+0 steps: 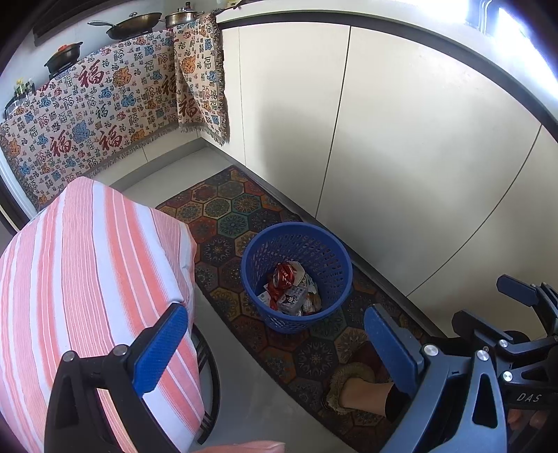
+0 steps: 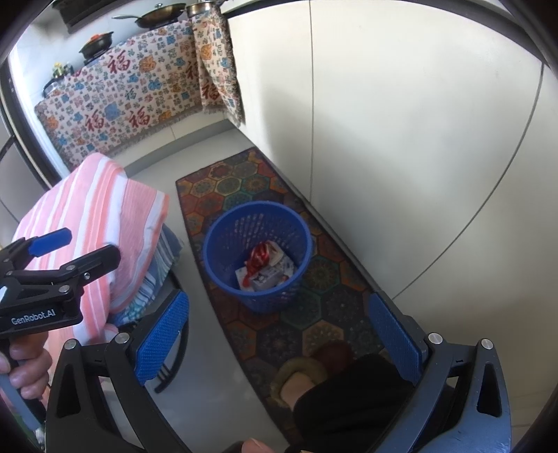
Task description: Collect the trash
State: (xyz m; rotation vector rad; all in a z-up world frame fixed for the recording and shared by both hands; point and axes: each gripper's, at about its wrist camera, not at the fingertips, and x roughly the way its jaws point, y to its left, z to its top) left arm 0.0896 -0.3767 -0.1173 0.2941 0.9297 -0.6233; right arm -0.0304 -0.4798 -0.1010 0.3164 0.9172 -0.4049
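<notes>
Blue plastic marks the left wrist view: the bin (image 1: 296, 275), a perforated basket, stands on a patterned rug (image 1: 223, 212) near the middle of the floor, just beside the pale cabinet doors (image 1: 383, 139) on the right. Inside it lies the trash (image 1: 291, 289): a crushed red can, cartons and wrappers piled at the bottom. The left gripper (image 1: 275, 352) hangs above the floor with its jaws spread wide and nothing between them; its left pad overlaps a striped cloth (image 1: 87, 278) draped over a stool at the near left, its right pad sits over the rug. Below the right pad a slippered foot (image 1: 352, 386) rests on the rug. The right gripper (image 1: 495, 313) shows at the far right edge, dark with a blue pad. At the far left a printed cloth (image 1: 104, 104) covers a counter carrying pans (image 1: 136, 24).

In the right wrist view the bin (image 2: 258, 254) again stands on the rug (image 2: 279, 313), close to the cabinet doors (image 2: 418, 139), with the trash (image 2: 265, 266) in its bottom, the red can uppermost. The right gripper (image 2: 279, 338) is spread wide and empty, its pads framing the rug and the foot (image 2: 300, 379). At the near left the left gripper (image 2: 61, 251) appears from the side, held by a hand (image 2: 28, 369), in front of the striped cloth (image 2: 97, 223). The printed cloth (image 2: 115, 104) and pans (image 2: 160, 15) lie far left.
</notes>
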